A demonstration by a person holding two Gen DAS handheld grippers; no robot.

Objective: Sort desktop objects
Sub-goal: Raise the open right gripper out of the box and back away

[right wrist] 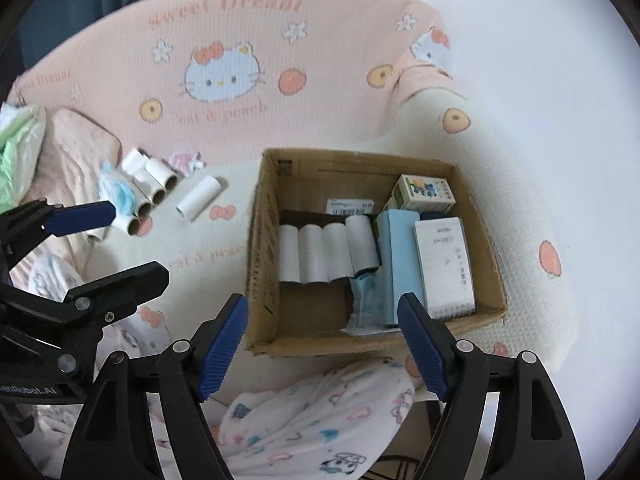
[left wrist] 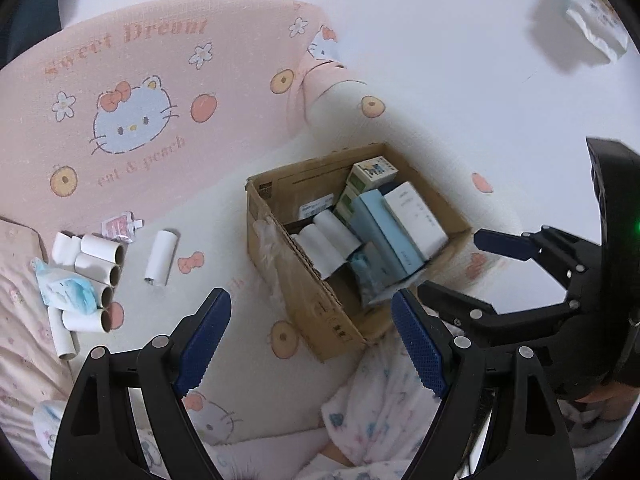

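Note:
An open cardboard box [left wrist: 264, 236] [right wrist: 262, 248] stands on the cream and pink blanket. It holds several white paper tubes [right wrist: 324, 252], a light blue carton [right wrist: 398, 264], a white carton [right wrist: 444, 268] and a small printed carton [right wrist: 426, 192]. More white tubes [left wrist: 94, 276] [right wrist: 150, 192] lie left of the box, one tube [left wrist: 161, 258] [right wrist: 199, 198] apart. My left gripper [left wrist: 312, 340] is open and empty above the box's near-left side. My right gripper [right wrist: 324, 344] is open and empty above the box's near edge; it shows at right in the left wrist view [left wrist: 452, 264].
A blue and white packet [left wrist: 66, 288] [right wrist: 118, 192] lies against the loose tubes, a small pink pouch [left wrist: 118, 226] behind them. A Hello Kitty pillow [left wrist: 132, 92] backs the bed. A patterned cloth [right wrist: 320, 420] lies in front of the box. A white bag [left wrist: 596, 12] sits far right.

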